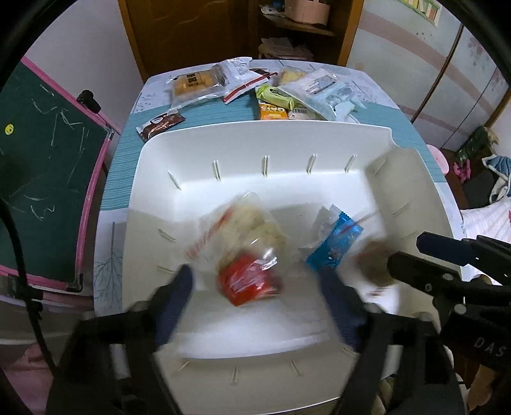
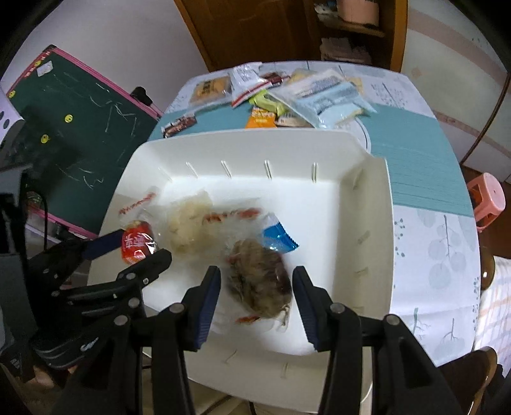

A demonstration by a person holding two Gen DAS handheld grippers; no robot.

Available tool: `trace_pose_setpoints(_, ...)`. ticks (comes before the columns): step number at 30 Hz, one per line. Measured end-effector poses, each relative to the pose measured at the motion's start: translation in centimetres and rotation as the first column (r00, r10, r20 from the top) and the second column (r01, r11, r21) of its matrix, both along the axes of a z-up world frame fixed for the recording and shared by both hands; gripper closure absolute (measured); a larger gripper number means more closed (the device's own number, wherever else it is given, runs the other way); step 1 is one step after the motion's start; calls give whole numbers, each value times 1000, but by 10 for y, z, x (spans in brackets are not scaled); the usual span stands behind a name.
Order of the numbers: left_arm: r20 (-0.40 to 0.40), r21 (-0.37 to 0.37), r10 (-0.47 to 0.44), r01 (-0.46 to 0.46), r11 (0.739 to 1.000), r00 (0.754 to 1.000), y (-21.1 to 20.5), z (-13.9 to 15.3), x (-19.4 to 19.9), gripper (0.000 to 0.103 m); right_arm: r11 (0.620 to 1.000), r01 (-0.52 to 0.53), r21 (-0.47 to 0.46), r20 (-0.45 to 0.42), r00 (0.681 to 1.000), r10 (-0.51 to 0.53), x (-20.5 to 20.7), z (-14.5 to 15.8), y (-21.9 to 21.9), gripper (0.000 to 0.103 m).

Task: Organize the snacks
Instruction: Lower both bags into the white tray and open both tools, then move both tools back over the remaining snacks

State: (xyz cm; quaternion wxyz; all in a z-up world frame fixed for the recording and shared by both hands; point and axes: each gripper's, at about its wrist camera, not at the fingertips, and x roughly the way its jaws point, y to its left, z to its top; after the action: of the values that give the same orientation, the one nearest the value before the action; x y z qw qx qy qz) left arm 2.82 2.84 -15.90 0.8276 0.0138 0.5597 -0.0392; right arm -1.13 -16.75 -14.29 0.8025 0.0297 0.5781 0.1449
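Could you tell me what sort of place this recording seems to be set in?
Most likely a room in a home, perhaps a child's room. A pink-framed chalkboard stands beside the table, a wooden shelf holds boxes and papers, and a small pink stool sits on the floor.

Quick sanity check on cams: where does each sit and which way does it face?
Left wrist: on the left tongs, angled steeply down into the white bin; own open fingers show, right tongs at its right edge.
Right wrist: on the right tongs, same downward tilt; fingers flank the brown snack bag, left tongs at left.
Shared: bin, red packet, blue packet, table pile.
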Motion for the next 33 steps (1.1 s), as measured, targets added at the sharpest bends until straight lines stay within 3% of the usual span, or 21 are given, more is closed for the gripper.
trace_pose_setpoints(5,-21,22,7,-7,1000,1000,0,-4,3,17,1000,25,-5,-13,1000,-25,2,-4,-5,33)
trace_pose_setpoints(33,-43,16,1,0,1000,999,4,-12,9,17,999,32,-8,-41,999,-32,9,-13,-1,32)
